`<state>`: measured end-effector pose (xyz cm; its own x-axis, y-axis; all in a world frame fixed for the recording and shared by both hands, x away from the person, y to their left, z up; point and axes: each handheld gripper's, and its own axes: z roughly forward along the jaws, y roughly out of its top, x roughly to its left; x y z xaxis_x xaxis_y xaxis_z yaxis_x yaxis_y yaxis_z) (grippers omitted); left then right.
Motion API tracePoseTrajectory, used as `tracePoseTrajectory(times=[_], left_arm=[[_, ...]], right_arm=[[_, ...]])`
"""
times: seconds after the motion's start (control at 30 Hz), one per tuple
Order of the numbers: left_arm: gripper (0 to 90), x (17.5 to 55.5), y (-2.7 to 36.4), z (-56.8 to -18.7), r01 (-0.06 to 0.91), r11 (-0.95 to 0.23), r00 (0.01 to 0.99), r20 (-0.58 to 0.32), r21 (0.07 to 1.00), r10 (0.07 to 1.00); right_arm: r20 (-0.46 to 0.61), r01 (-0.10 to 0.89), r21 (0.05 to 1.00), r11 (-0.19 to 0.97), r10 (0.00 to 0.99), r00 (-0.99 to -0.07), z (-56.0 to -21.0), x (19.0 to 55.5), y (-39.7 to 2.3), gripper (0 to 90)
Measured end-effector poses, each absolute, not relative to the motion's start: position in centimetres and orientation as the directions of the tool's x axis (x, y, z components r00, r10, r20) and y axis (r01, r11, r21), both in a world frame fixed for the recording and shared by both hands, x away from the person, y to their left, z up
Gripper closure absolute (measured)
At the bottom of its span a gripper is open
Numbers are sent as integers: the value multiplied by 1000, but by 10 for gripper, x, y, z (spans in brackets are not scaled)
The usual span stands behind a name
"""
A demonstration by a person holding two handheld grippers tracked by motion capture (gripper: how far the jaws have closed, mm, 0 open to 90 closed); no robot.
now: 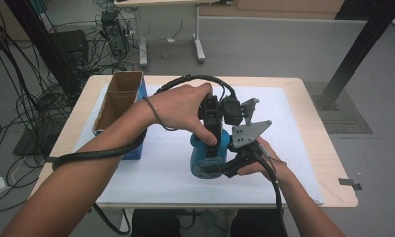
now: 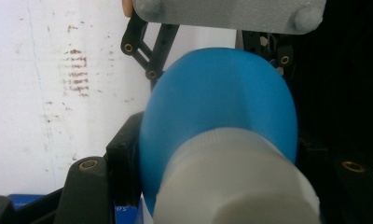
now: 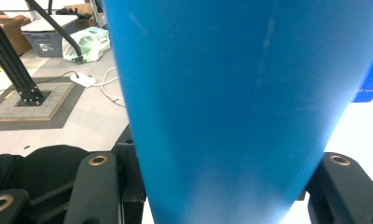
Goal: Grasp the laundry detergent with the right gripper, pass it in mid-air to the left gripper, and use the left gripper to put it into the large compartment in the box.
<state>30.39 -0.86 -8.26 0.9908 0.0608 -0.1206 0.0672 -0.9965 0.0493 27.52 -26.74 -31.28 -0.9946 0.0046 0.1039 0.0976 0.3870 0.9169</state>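
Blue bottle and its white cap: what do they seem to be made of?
The blue bottle looks like smooth plastic with a soft satin sheen: even colour, faint scuffs. Its white cap, held in the left gripper, looks like matte, slightly translucent plastic; it is blurred, so that is less sure.

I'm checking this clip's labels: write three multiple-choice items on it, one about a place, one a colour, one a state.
1. Where is the open carton?
A. on the table's left side
B. on the floor
C. on the table's right edge

2. What colour is the bottle's body?
A. red
B. blue
C. green

3. How is the right gripper?
A. open above the table
B. lying unheld on the table
C. shut on the bottle

Answers: 1 A, the high view shows it standing left of the hands; 2 B, blue in all three views; 3 C, the right gripper view shows its jaws against the blue body.
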Motion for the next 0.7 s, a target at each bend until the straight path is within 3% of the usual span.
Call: tracePoseTrajectory(times=[0.7], left_arm=[[370,306,-9,-83,72,-996,990,-125,48,65]], right_arm=[[104,98,917,388,5,-995,-313,276,-267,418]])
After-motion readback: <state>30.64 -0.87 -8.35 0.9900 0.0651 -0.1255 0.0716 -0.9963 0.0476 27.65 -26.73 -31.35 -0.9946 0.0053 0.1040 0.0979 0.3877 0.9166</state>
